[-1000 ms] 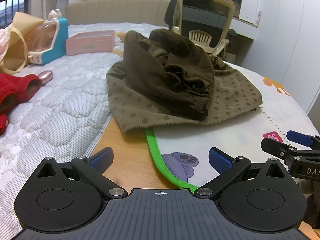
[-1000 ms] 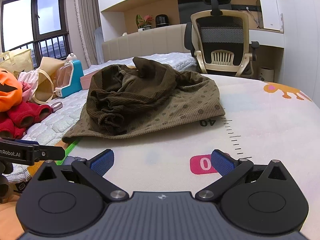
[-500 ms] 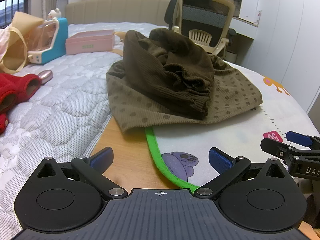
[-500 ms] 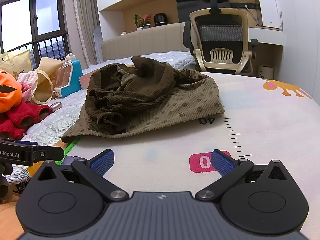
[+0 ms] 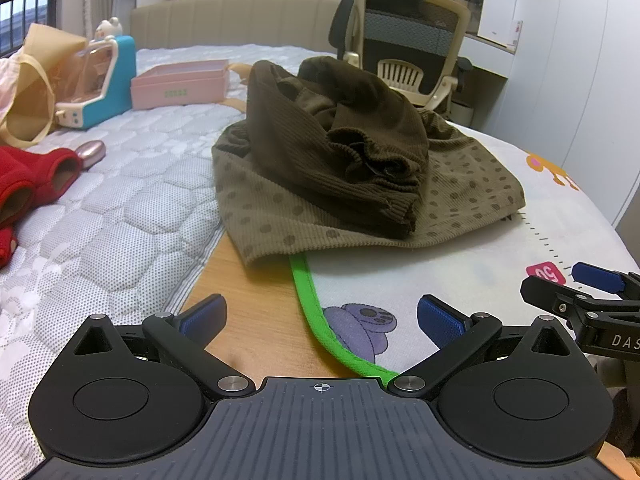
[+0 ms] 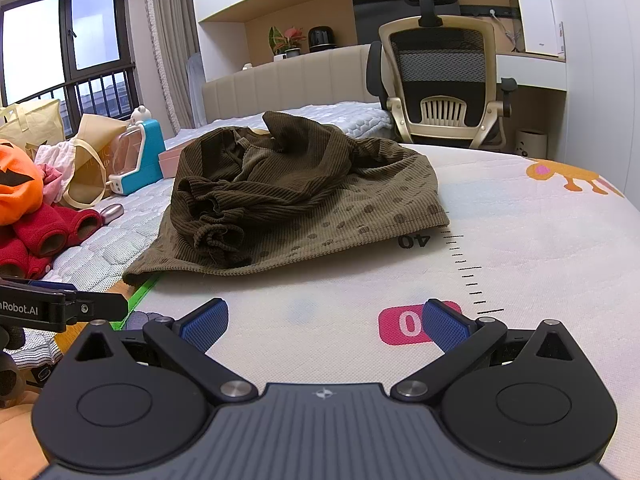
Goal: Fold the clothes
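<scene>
Both of mine gape wide and empty, left gripper (image 5: 318, 316) and right gripper (image 6: 324, 320), near the crumpled brown clothes (image 6: 288, 196) heaped on the mat (image 6: 520, 240).

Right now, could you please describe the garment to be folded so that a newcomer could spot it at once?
Start at the white cartoon play mat with its printed ruler. At the mat's left edge lies the crumpled brown garment. It alone is ribbed olive-brown with darker dots; the nearby clothes are red.

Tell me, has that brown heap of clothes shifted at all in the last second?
No. In the left wrist view the brown clothes lie the same against the mat's green edge and the pink box.
</scene>
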Available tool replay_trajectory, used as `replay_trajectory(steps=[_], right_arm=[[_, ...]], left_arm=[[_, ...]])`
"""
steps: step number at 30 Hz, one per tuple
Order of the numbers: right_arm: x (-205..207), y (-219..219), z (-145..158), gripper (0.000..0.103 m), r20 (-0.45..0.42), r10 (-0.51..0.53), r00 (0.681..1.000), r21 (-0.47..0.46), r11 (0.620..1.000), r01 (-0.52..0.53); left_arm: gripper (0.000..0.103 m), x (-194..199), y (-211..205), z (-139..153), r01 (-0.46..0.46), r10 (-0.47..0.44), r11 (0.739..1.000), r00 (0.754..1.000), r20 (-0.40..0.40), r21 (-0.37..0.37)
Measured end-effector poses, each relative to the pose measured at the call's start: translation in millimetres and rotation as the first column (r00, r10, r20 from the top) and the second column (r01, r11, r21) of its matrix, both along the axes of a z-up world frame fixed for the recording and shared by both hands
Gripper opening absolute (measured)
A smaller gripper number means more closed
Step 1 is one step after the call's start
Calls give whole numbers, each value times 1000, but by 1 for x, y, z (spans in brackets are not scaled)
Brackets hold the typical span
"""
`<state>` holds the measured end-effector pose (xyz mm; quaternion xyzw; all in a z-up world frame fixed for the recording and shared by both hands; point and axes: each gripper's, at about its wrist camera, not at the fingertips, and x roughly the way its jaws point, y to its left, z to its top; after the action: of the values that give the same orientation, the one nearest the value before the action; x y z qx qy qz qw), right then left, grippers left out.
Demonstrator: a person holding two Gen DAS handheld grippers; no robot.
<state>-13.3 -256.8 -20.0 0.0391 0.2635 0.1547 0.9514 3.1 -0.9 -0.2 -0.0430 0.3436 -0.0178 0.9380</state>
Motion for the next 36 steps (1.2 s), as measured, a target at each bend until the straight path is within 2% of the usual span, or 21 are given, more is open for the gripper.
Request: replay_trajectory(steps=[16,20,22,27,30,32,34,36], right_arm=[[2,5,2,103,-4,16,1000,-32,999,-16],[8,8,10,103,-7,38,999,-66,997,-39],[19,7,18,103,-36,58,998,-46,997,-60],[61,5,38,103,-134,113,985,19,994,-111],[96,12,50,103,-141,107,984,-21,994,-111],[119,18,55,103,-114,112,987,-50,992,-118],[146,24,55,103,-98,123,988,-64,990,-129],[180,30,51,103,-124,137,983,-45,989,-144]], left_arm=[[103,2,1,0,2,-2,1000,1000,-1,9],[103,8,2,0,12,-12,1000,1000,-4,20],[103,13,3,1,22,-22,999,1000,-9,26],[103,51,18,16,68,-69,997,997,-15,-37],[103,84,33,32,95,-93,994,995,32,-62],[103,110,44,41,91,-87,993,995,55,-76],[103,139,58,47,67,-59,993,995,79,-101],[103,169,68,49,55,-45,991,996,83,-122]])
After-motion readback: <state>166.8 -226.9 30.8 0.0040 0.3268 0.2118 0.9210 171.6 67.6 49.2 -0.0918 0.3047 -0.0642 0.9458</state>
